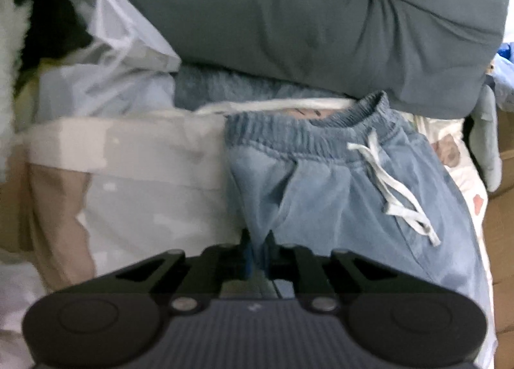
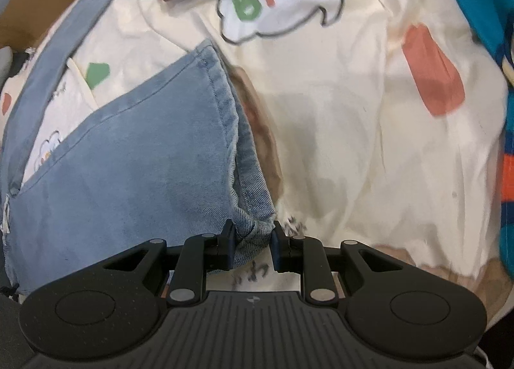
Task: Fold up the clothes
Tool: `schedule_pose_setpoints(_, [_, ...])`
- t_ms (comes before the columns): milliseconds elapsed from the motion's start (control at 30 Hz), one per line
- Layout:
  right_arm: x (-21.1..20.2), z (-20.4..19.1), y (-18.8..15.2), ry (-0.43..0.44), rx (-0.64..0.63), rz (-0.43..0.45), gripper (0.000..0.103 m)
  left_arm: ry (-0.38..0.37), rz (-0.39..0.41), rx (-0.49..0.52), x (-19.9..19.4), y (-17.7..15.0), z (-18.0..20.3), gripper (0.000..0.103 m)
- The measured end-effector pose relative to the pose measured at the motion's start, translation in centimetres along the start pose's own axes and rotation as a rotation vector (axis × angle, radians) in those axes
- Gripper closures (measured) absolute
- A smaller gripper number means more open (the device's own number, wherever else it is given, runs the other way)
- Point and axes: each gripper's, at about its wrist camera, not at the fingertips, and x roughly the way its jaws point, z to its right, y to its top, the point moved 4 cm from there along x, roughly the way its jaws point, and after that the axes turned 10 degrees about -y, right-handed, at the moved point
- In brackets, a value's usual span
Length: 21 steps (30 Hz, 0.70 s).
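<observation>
Item: blue denim shorts [image 1: 337, 195], spread on the cartoon-print sheet [image 2: 337, 144]. Your left gripper [image 1: 257, 240] pinches fabric below the waistband; your right gripper [image 2: 252, 234] clamps the leg hem (corners secured, probably for folding).

black left gripper [image 1: 258, 251], ribbed grey housing, silver screws, blue-padded jaws, matching right gripper [image 2: 251, 242]

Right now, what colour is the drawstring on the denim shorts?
White, tied at the waistband of the light blue shorts; the drawstring shows best in the left wrist view.
</observation>
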Motion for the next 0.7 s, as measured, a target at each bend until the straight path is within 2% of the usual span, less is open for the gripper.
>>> schedule_pose_setpoints(67, [0.5,0.2,-0.4,-0.007,0.008,-0.007,0.082,0.031,-0.010,0.014,0.1,-0.1,-0.5,0.099])
schedule_pose_setpoints(433, [2.6,0.3,-2.3,-0.059,0.000,-0.095,0.081,0.025,-0.031,-0.009,0.4,-0.2,-1.5,0.097])
schedule_pose_setpoints(533, [2.8,0.3,-2.3,-0.039,0.024,-0.111,0.078,0.012,-0.025,-0.017,-0.1,0.2,-1.4,0.087])
schedule_pose_setpoints(567, [2.9,0.3,-2.2,-0.033,0.025,-0.113,0.074,0.011,-0.016,-0.007,-0.4,0.4,-1.1,0.082])
schedule_pose_setpoints(600, [2.6,0.4,-2.1,-0.044,0.024,-0.102,0.068,0.010,-0.006,0.004,-0.7,0.6,-0.9,0.075])
schedule_pose_setpoints(700, [1.6,0.9,-1.4,-0.040,0.037,-0.037,0.065,0.004,0.015,0.026,-1.2,1.1,0.0,0.061])
